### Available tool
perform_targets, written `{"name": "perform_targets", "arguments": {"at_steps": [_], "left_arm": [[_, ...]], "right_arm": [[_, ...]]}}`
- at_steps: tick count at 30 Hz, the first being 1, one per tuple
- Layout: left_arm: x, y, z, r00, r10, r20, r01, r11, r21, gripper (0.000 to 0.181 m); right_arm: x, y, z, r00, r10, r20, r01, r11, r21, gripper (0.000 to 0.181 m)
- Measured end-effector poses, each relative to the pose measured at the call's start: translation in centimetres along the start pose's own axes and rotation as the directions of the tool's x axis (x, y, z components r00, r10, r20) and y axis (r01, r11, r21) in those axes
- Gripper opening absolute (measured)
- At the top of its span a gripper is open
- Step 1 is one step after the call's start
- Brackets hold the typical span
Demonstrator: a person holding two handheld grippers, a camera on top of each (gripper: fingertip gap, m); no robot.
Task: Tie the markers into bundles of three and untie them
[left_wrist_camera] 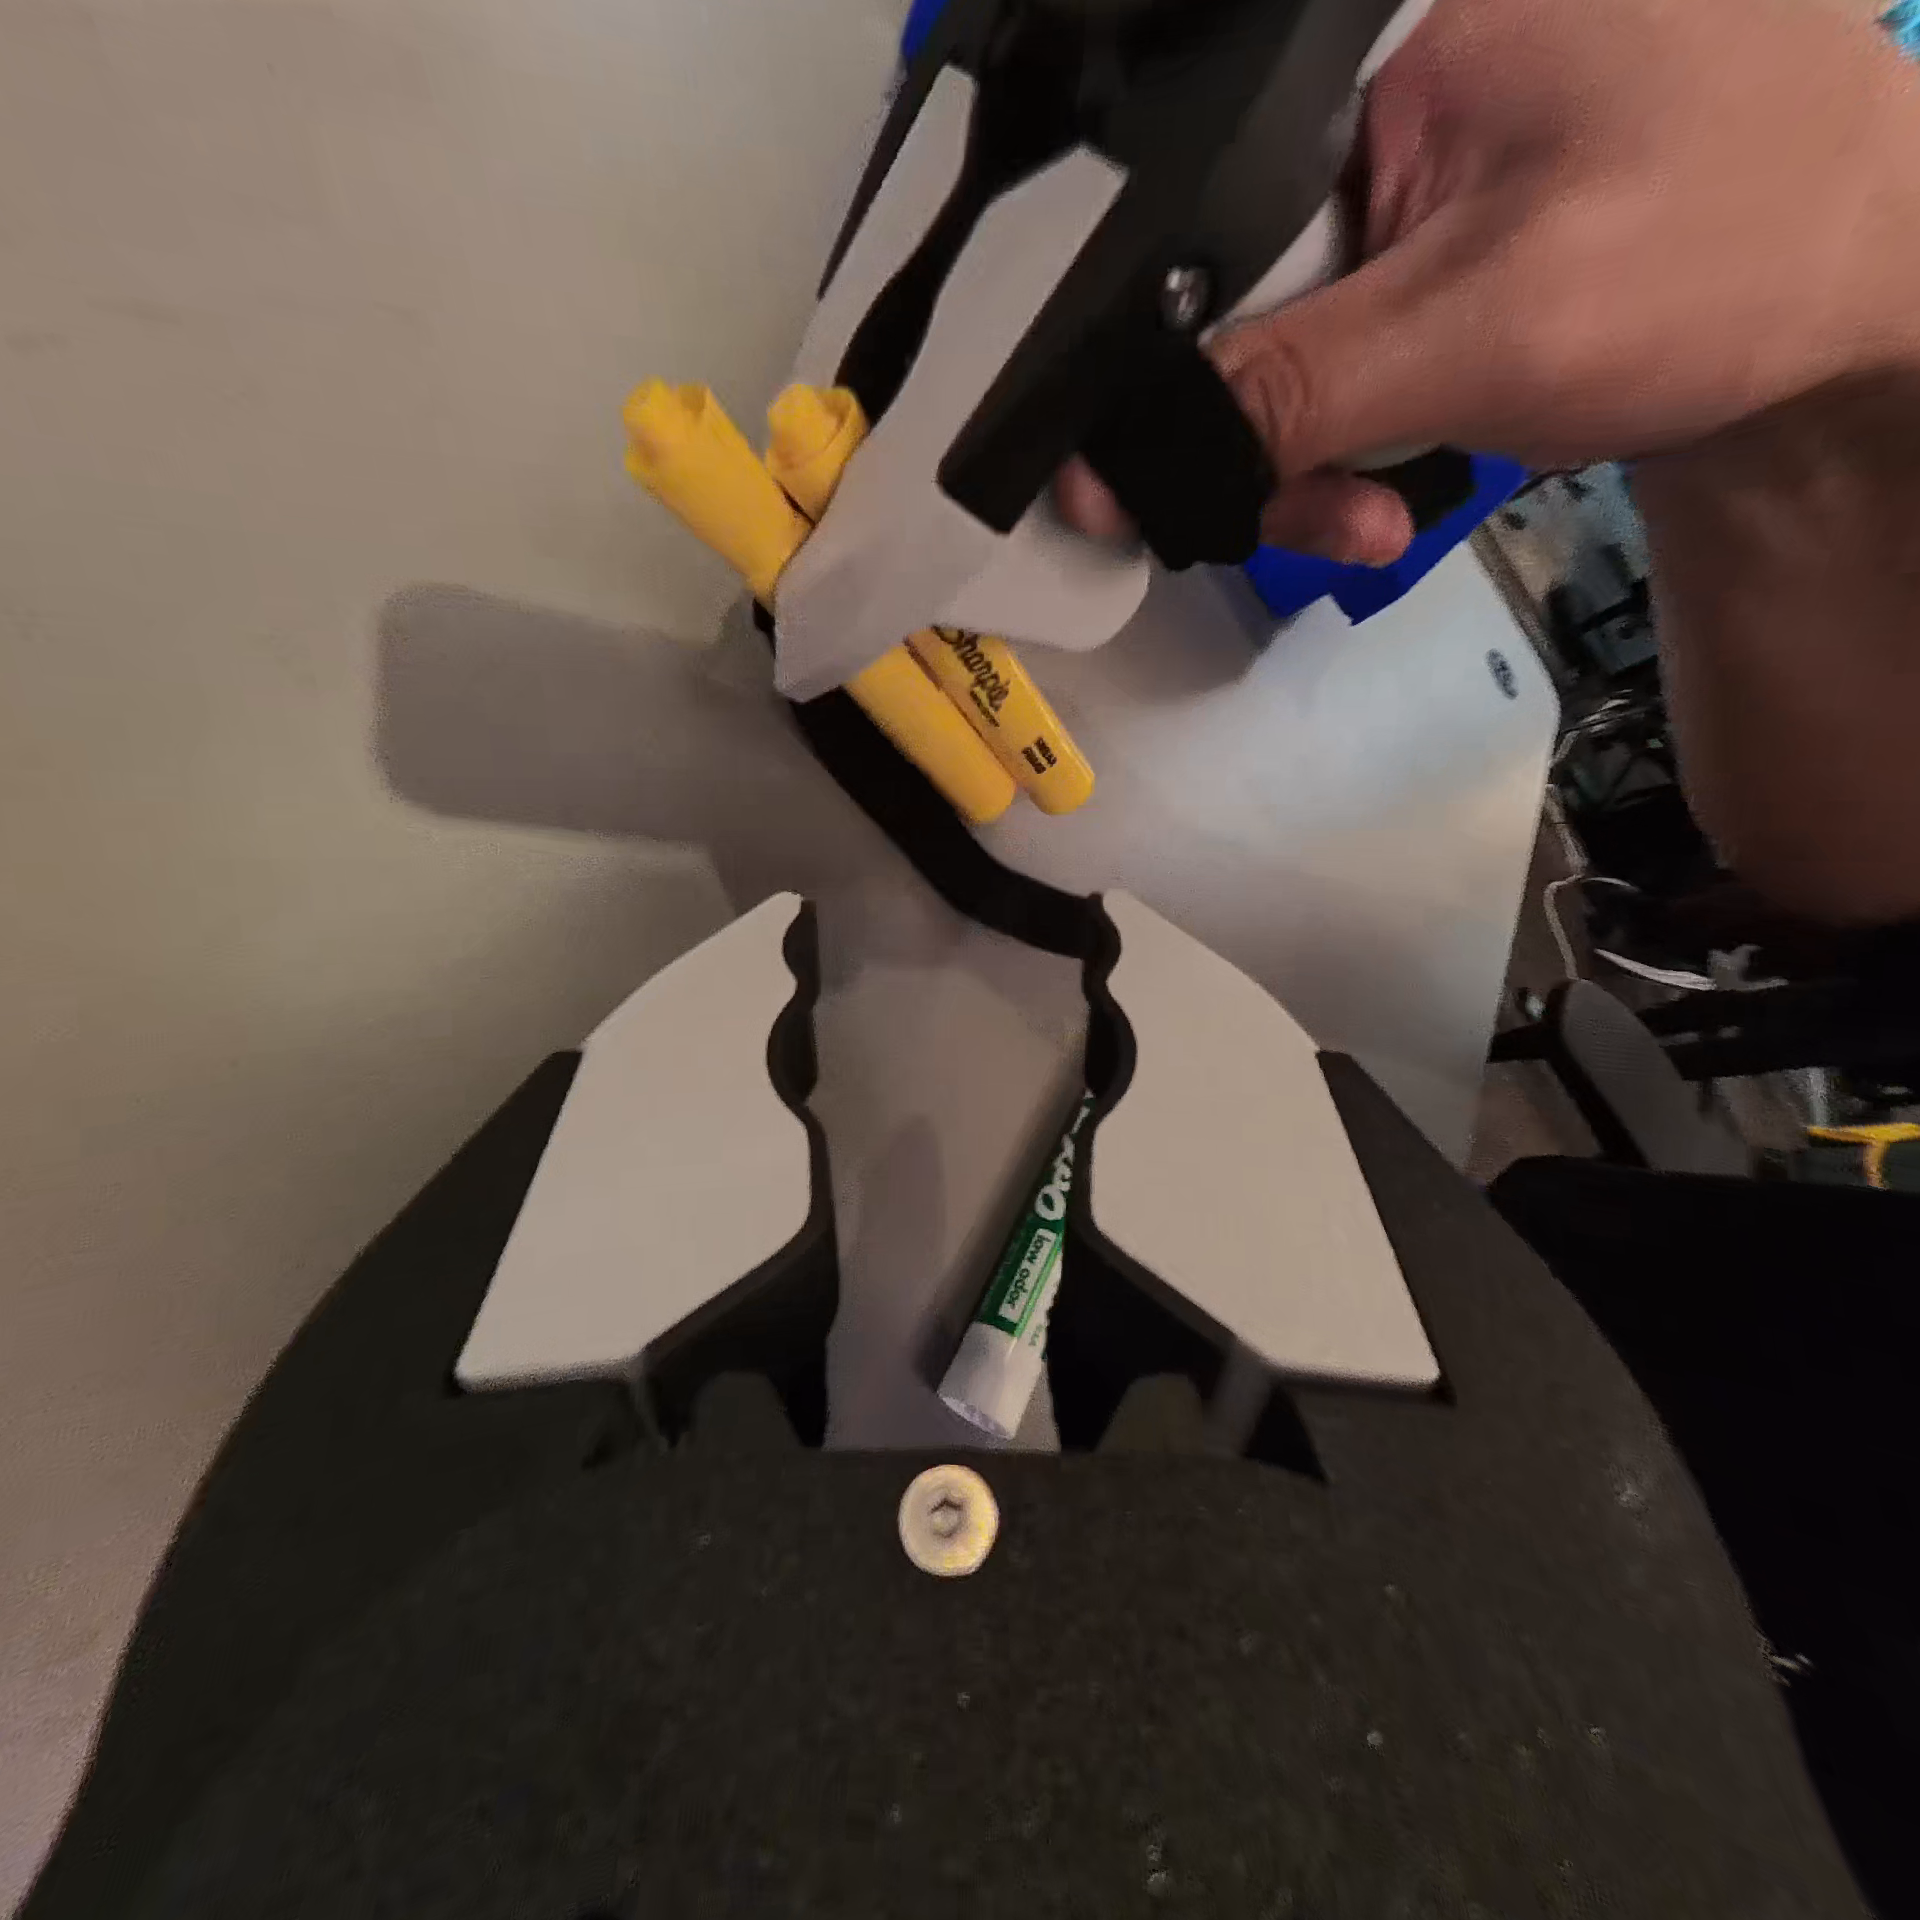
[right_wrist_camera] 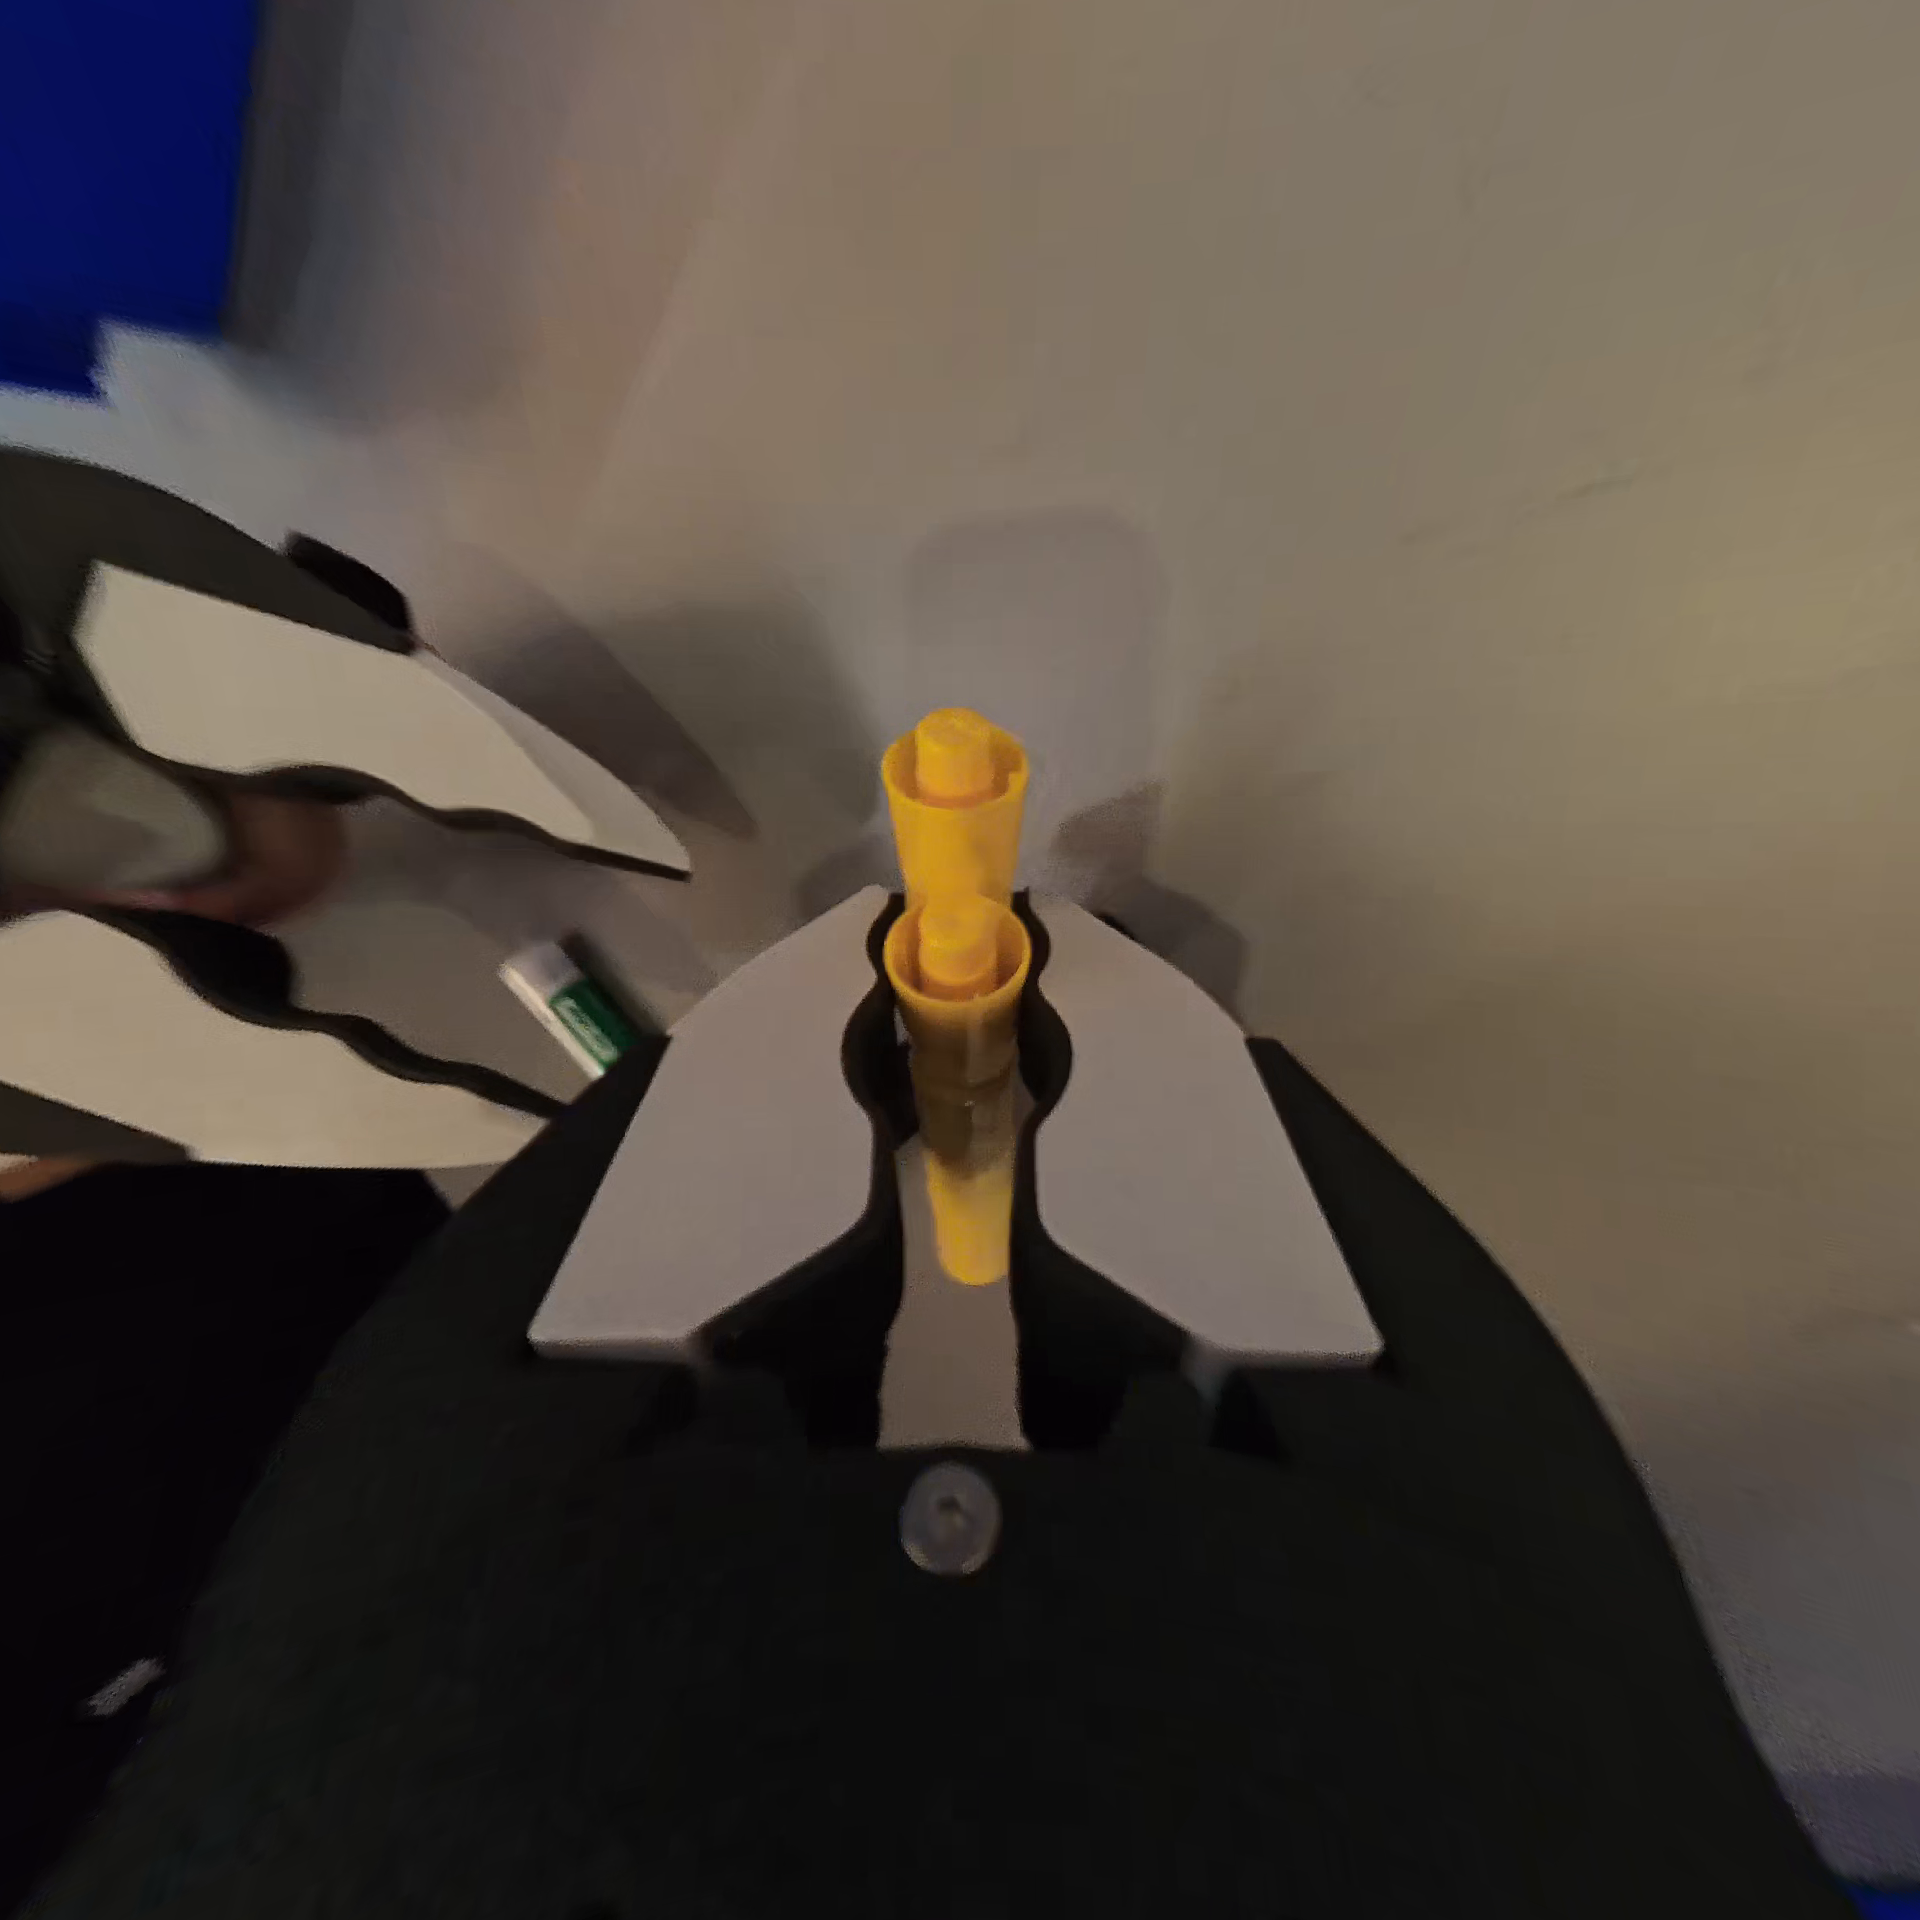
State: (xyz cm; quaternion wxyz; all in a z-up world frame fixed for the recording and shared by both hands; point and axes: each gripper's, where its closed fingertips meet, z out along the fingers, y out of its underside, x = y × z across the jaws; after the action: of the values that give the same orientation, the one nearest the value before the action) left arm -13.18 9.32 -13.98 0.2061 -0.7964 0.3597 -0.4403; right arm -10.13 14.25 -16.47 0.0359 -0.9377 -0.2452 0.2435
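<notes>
- Left wrist view: the left claw (left_wrist_camera: 951, 914) fills the lower half of the frame, its jaws spread apart with nothing between the tips.
- A black band (left_wrist_camera: 914, 821) runs from the tip of the claw's right-hand finger up toward the centre of the frame, passing under the yellow markers (left_wrist_camera: 935, 717); whether it is hooked on that finger I cannot tell.
- A green-and-white marker (left_wrist_camera: 1013, 1309) lies on the pale bench (left_wrist_camera: 260, 520) in the gap between the claw's fingers, low in the frame, partly hidden by the right-hand finger.
- The two yellow markers sit side by side above centre, clenched in the right claw (left_wrist_camera: 831, 644), which comes down from the top of the frame with a hand (left_wrist_camera: 1538, 312) on its grip at upper right.
- Both the yellow markers and the green one carry printed labels with dark or green lettering.
- Right wrist view: the right claw (right_wrist_camera: 956, 914) is closed on the yellow markers (right_wrist_camera: 956, 997), stacked one over the other at centre frame, their cap ends pointing away past the fingertips.
- The left claw (right_wrist_camera: 603, 997) shows blurred at the left edge, jaws apart, holding nothing visible.
- The green-and-white marker (right_wrist_camera: 571, 1003) lies on the bench (right_wrist_camera: 1455, 520) just below the left claw's upper finger, left of centre.
</notes>
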Motion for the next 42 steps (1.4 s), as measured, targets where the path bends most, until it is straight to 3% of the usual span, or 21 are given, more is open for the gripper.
{"name": "perform_targets", "arguments": {"at_steps": [6, 12, 18, 30, 42], "left_arm": [[0.0, 0.3, 1.7, 0.998, -0.039, 0.048, 0.042, 0.998, -0.046, 0.059], [-1.0, 0.4, 3.6, 0.983, 0.038, 0.182, -0.012, 0.990, -0.141, 0.061], [-1.1, -0.6, 4.7, 0.946, 0.156, 0.285, -0.096, 0.972, -0.215, 0.071], [-3.0, -2.1, 6.8, 0.824, 0.333, 0.458, -0.170, 0.917, -0.361, 0.071], [-3.9, -2.2, 6.6, 0.780, 0.414, 0.470, -0.164, 0.859, -0.485, 0.053]], "right_arm": [[-0.8, -1.8, -0.3, 0.985, 0.128, 0.117, -0.144, 0.980, 0.138, 0.019], [0.9, -2.4, -0.4, 0.941, 0.275, 0.198, -0.320, 0.915, 0.246, 0.019], [3.3, -3.2, -2.5, 0.814, 0.394, 0.427, -0.556, 0.741, 0.376, 0.018], [3.5, -2.8, -4.9, 0.623, 0.371, 0.689, -0.759, 0.502, 0.416, 0.019], [2.3, -2.4, -5.4, 0.546, 0.312, 0.778, -0.815, 0.411, 0.408, 0.019]]}}
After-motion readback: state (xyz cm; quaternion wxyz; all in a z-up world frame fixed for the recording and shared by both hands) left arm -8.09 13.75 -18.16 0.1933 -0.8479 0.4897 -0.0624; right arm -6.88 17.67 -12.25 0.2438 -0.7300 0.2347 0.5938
